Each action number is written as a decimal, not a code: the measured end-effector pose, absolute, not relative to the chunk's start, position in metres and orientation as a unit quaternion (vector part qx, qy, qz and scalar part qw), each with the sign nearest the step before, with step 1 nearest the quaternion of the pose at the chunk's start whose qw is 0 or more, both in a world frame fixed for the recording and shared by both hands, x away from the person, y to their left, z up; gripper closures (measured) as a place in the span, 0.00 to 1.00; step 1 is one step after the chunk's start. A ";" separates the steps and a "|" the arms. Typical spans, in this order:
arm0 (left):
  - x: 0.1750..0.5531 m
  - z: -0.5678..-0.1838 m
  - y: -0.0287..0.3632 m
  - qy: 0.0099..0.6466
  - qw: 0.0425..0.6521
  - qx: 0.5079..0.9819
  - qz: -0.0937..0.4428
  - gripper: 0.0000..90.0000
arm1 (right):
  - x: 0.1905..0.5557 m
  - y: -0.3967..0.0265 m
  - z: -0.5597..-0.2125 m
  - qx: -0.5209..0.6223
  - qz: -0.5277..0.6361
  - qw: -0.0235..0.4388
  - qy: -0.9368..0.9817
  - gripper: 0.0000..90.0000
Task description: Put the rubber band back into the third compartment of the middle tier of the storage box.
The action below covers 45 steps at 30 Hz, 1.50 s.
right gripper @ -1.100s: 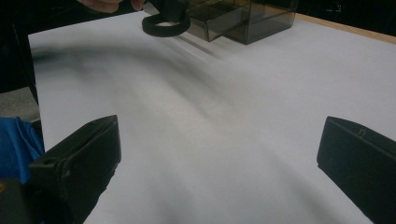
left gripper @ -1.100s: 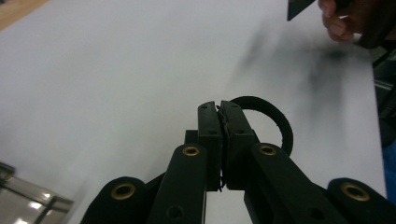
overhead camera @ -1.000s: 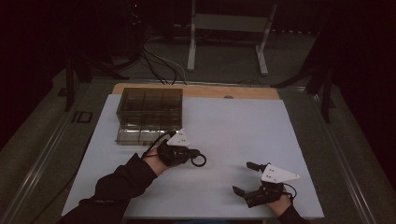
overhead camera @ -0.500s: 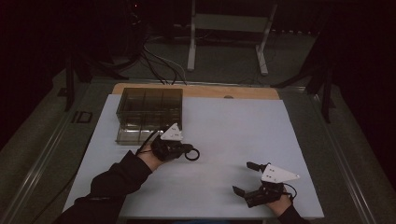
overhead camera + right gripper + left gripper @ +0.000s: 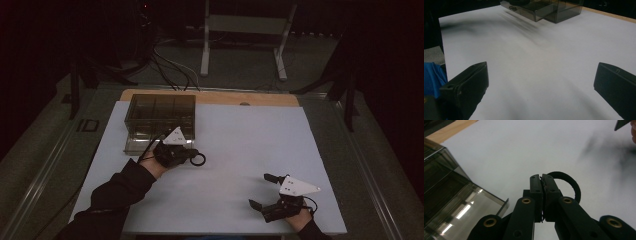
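**Left fingers pinch a black ring beside the box**

From the high view, the left gripper (image 5: 192, 154) sits just in front of the smoked box (image 5: 160, 116), with the ring (image 5: 198, 159) sticking out past its tip above the white surface (image 5: 250, 145). The left gripper view adds the detail: its fingers (image 5: 536, 190) are pressed together on the ring's (image 5: 574, 187) band, most of the loop curving off to one side of them, and the box wall (image 5: 461, 202) stands close on the other side. The right gripper (image 5: 264, 190) rests well apart, near the surface's front edge. The right gripper view shows its fingers (image 5: 471, 80) spread wide over bare surface, the box (image 5: 544, 8) far ahead.
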<state>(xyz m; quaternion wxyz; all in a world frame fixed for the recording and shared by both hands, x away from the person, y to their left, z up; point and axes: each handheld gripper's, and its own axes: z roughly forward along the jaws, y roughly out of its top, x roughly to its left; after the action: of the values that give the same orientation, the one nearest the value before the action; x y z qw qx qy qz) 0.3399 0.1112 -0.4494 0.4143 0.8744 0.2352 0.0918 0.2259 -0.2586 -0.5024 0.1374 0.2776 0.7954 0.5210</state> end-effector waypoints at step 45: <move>0.378 -0.454 0.150 0.309 0.415 0.846 0.129 1.00 | 0.226 -0.258 -0.503 0.277 0.520 0.138 0.796 0.00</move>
<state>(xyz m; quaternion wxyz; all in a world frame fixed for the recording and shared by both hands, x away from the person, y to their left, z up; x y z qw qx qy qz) 0.3782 0.1505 -0.4536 0.4147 0.8461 0.3088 0.1291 0.2262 -0.2580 -0.5030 0.1382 0.2767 0.7963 0.5198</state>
